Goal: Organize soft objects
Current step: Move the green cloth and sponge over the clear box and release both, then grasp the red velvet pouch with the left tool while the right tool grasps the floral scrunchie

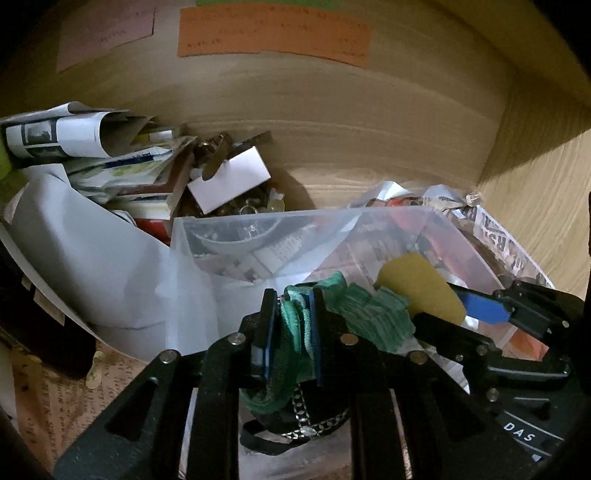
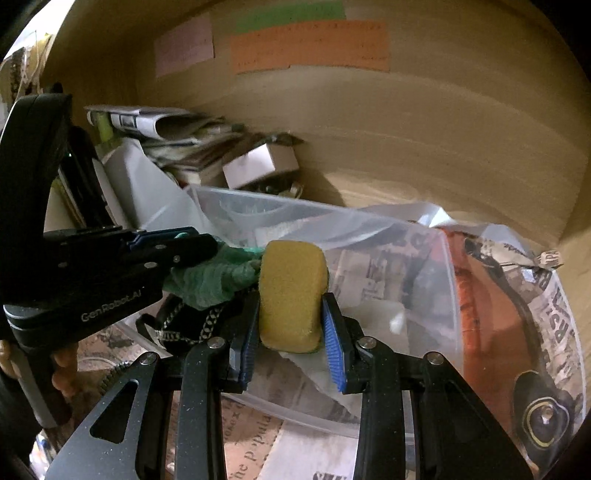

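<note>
My left gripper [image 1: 293, 317] is shut on a green cloth [image 1: 373, 312], which bunches between its blue pads and spreads to the right; it also shows in the right wrist view [image 2: 214, 277]. My right gripper [image 2: 291, 332] is shut on a yellow sponge [image 2: 291, 291], held upright over a clear plastic bin [image 2: 369, 236]. In the left wrist view the sponge [image 1: 421, 284] and right gripper [image 1: 491, 310] sit just right of the cloth, above the same bin [image 1: 258, 221]. A black strap with a chain pattern [image 1: 314, 424] hangs below the cloth.
The bin stands on newspaper inside a wooden shelf compartment [image 1: 332, 129]. A stack of papers and books [image 1: 122, 162] and a small white box [image 1: 229, 177] lie at the back left. Coloured paper notes [image 1: 273, 33] are stuck on the back wall.
</note>
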`<state>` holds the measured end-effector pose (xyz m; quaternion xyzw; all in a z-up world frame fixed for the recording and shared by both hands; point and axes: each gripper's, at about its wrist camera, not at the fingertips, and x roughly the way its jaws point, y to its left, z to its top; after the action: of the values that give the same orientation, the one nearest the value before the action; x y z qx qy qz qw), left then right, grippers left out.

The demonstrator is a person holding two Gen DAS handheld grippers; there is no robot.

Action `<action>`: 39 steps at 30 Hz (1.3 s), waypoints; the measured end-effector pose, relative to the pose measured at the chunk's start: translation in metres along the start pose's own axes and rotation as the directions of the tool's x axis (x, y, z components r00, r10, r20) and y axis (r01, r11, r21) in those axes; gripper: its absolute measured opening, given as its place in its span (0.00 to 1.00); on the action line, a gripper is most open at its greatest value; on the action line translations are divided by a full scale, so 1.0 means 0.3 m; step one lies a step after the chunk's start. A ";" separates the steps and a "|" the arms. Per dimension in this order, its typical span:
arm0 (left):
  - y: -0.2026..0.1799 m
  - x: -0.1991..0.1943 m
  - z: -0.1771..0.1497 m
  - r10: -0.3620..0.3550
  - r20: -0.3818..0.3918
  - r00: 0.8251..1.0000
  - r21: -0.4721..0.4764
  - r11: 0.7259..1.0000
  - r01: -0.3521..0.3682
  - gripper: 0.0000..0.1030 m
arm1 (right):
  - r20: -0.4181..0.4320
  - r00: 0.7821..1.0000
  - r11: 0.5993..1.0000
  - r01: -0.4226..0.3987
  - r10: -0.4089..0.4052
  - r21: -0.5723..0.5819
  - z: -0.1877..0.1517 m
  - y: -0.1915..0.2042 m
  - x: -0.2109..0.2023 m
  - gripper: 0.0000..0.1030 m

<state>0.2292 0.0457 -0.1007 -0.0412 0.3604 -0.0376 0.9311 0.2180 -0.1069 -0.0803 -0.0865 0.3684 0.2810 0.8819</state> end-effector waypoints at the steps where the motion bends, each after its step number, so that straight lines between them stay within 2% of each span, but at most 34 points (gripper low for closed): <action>1: 0.001 -0.004 -0.002 -0.003 -0.001 1.000 0.000 1.000 0.003 0.22 | 0.000 1.000 1.000 0.003 -0.003 -0.002 -0.001 0.001 0.001 0.29; 2: 0.001 -0.009 -0.003 -0.005 0.001 1.000 0.000 1.000 0.005 0.30 | 0.000 1.000 1.000 0.006 -0.006 -0.004 -0.001 0.000 0.001 0.29; 5: 0.003 -0.030 -0.008 0.000 0.020 1.000 -0.002 1.000 0.000 0.43 | -0.012 1.000 1.000 -0.003 0.003 -0.001 0.005 -0.004 0.000 0.31; 9: 0.004 -0.075 -0.011 -0.002 0.046 0.999 0.001 1.000 0.002 0.47 | -0.007 1.000 1.000 -0.014 0.014 0.007 0.006 -0.010 -0.021 0.46; 12: 0.006 -0.131 -0.013 -0.009 0.080 0.997 -0.006 1.000 0.009 0.47 | 0.016 1.000 1.000 -0.018 0.018 0.005 0.008 -0.006 -0.059 0.53; 15: 0.001 -0.204 -0.020 -0.008 0.127 0.992 -0.002 1.000 0.008 0.54 | 0.061 0.998 1.000 0.002 -0.001 -0.005 0.011 0.002 -0.116 0.59; 21: -0.021 -0.355 -0.062 0.011 0.213 0.977 0.034 0.999 -0.018 0.74 | 0.176 0.984 1.000 0.020 -0.018 -0.005 0.002 0.004 -0.263 0.71; 24: -0.027 -0.394 -0.097 0.026 0.219 0.975 0.036 0.999 -0.035 0.89 | 0.217 0.976 0.999 0.033 -0.033 0.004 -0.021 -0.004 -0.329 0.78; 26: -0.031 -0.421 -0.130 0.033 0.224 0.974 0.033 0.999 -0.042 0.98 | 0.231 0.972 0.999 0.042 -0.043 0.009 -0.046 -0.009 -0.362 0.79; 32: -0.049 -0.431 -0.235 0.029 0.167 0.986 0.043 0.998 -0.037 0.99 | 0.212 0.974 0.996 0.073 -0.082 0.049 -0.158 -0.046 -0.414 0.79; 39: -0.099 -0.373 -0.377 0.010 0.045 0.999 0.065 0.998 -0.013 0.99 | 0.113 0.988 0.986 0.085 -0.102 0.141 -0.304 -0.113 -0.391 0.79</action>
<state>0.0692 0.0218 -0.1061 -0.0094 0.3385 -0.0432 0.9399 0.1154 -0.2183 -0.0652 -0.0265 0.3284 0.2183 0.9186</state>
